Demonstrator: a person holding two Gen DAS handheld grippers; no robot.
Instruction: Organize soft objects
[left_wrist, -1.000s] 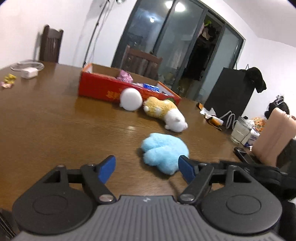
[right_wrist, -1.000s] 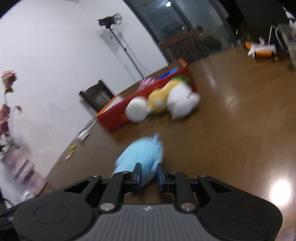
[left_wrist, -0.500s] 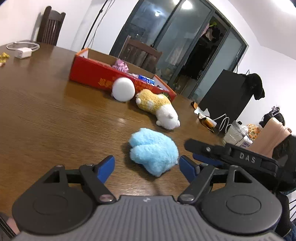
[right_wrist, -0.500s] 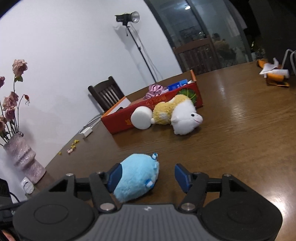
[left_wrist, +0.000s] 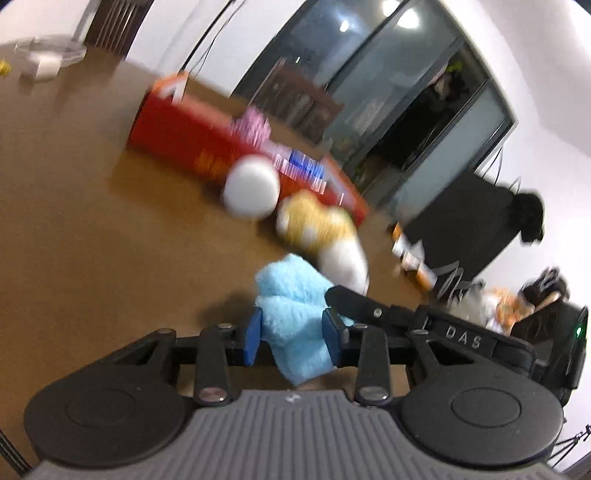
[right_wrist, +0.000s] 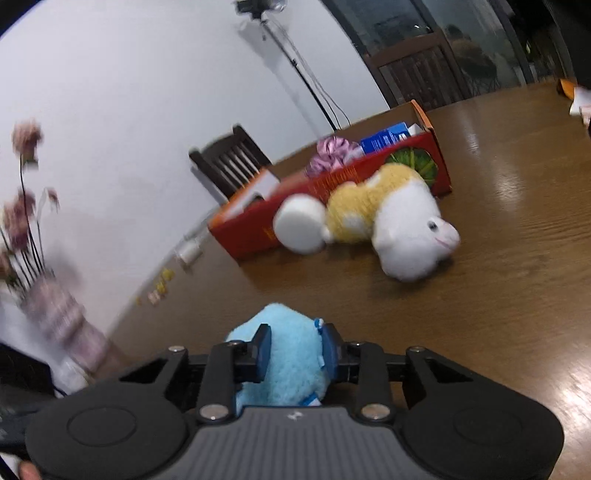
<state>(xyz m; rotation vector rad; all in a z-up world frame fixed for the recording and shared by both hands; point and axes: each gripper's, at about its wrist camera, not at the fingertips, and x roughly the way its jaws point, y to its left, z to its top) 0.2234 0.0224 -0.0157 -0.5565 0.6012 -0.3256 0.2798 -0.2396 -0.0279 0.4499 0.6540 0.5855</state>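
A light blue plush toy (left_wrist: 288, 291) lies on the brown wooden table (left_wrist: 74, 240), and both grippers meet on it. My left gripper (left_wrist: 291, 339) is closing, its blue pads pressing into the toy's near end. My right gripper (right_wrist: 295, 350) is closing too, and its pads squeeze the blue plush toy (right_wrist: 284, 325) from the other side. Its black body marked DAS (left_wrist: 461, 336) shows on the right of the left wrist view. Farther back lie a yellow and white plush animal (right_wrist: 406, 221) and a white ball (right_wrist: 299, 229), both against an open red box (right_wrist: 258, 229).
The red box holds a pink bow (right_wrist: 332, 151) and a blue packet (right_wrist: 388, 138). A vase of flowers (right_wrist: 55, 314) stands near the table's left edge. A white charger (left_wrist: 40, 66) lies far left. Wooden chairs (right_wrist: 229, 166) stand behind the table, and clutter (left_wrist: 413, 254) lies at the right.
Both grippers moved forward around the blue plush toy and their jaws came together on it. The right one was shut, opened half a second ago, then closed again. The left view has rolled.
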